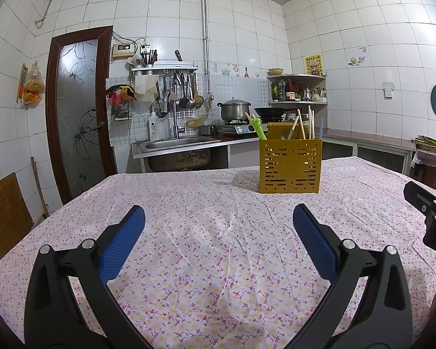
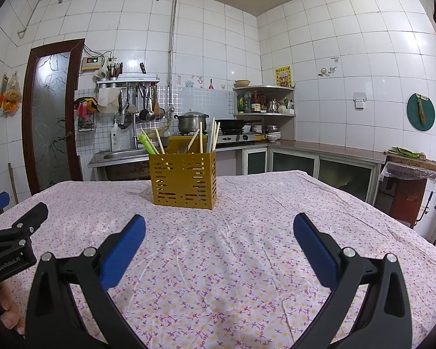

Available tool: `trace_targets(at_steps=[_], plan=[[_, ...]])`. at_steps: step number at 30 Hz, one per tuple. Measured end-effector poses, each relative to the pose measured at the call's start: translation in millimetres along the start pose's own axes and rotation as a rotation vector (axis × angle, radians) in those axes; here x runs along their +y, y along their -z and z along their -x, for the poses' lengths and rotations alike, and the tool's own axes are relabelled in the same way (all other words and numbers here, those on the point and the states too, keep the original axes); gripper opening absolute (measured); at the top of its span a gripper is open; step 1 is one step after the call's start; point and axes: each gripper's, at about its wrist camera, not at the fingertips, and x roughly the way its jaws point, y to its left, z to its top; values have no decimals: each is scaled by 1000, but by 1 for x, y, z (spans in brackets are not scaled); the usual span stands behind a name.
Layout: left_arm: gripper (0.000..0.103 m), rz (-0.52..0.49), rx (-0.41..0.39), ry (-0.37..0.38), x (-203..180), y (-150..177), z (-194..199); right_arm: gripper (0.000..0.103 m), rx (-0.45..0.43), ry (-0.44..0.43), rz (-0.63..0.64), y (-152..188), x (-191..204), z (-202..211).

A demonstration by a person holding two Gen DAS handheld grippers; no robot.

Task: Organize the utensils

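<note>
A yellow slotted utensil holder stands on the far part of the table, with pale chopsticks and a green-handled utensil sticking up out of it. My left gripper hovers open above the floral tablecloth, well short of the holder, with nothing between its blue pads. My right gripper is open too, empty, in front of the holder and slightly to its right. Each gripper's black body shows at the edge of the other's view.
The table is covered by a pink floral cloth. Behind it are a sink, a stove with a pot and a wok, a corner shelf with bottles, low cabinets and a dark door. A fingertip shows low left.
</note>
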Motion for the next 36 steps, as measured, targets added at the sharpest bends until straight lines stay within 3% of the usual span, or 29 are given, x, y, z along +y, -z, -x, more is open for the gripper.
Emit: trace_targets(at_steps=[36], plan=[[98, 3, -3, 4, 3, -1, -2, 99, 4, -1, 0, 1, -8, -2]])
